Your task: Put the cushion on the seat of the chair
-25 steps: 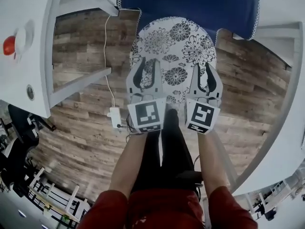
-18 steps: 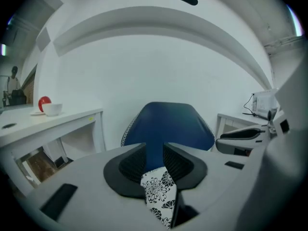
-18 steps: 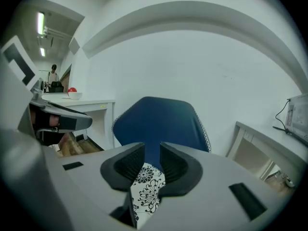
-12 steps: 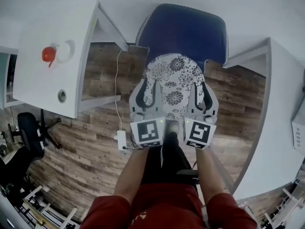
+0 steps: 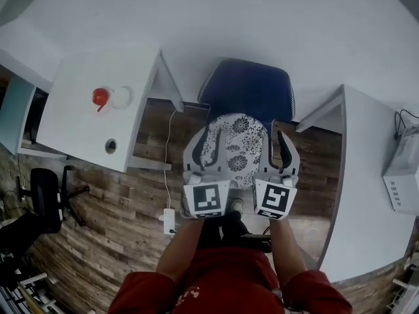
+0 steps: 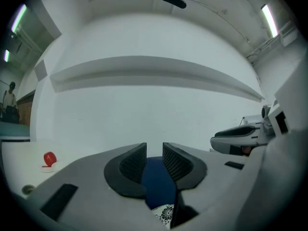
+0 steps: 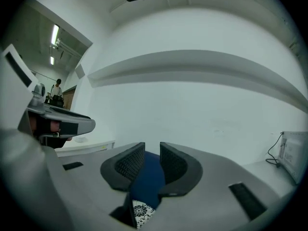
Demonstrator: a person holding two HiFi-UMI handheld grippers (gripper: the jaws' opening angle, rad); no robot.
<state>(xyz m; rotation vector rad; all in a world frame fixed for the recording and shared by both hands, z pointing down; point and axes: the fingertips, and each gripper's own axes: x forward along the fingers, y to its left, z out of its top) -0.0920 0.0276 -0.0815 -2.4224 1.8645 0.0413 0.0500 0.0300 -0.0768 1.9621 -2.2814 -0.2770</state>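
The black-and-white floral cushion (image 5: pixel 237 148) lies flat on the seat of the blue chair (image 5: pixel 249 91), whose backrest stands toward the wall. In the head view both grippers hover over the cushion's near half. My left gripper (image 5: pixel 213 136) is over its left edge and my right gripper (image 5: pixel 280 139) over its right edge, both open with nothing between the jaws. The left gripper view looks through its jaws (image 6: pixel 154 153) at the blue chair (image 6: pixel 156 186) and a corner of cushion (image 6: pixel 165 214). The right gripper view shows its jaws (image 7: pixel 152 153), the chair (image 7: pixel 147 184) and the cushion (image 7: pixel 142 211).
A white desk (image 5: pixel 78 129) at the left carries a red object (image 5: pixel 99 96). Another white desk (image 5: pixel 373 195) at the right holds a white box (image 5: pixel 402 182). A power strip (image 5: pixel 169 220) with its cable lies on the wood floor. A black office chair (image 5: pixel 46 191) stands far left.
The view has pulled up and back, so chair and desks look smaller. Both grippers have lifted away from the cushion, which stays on the seat.
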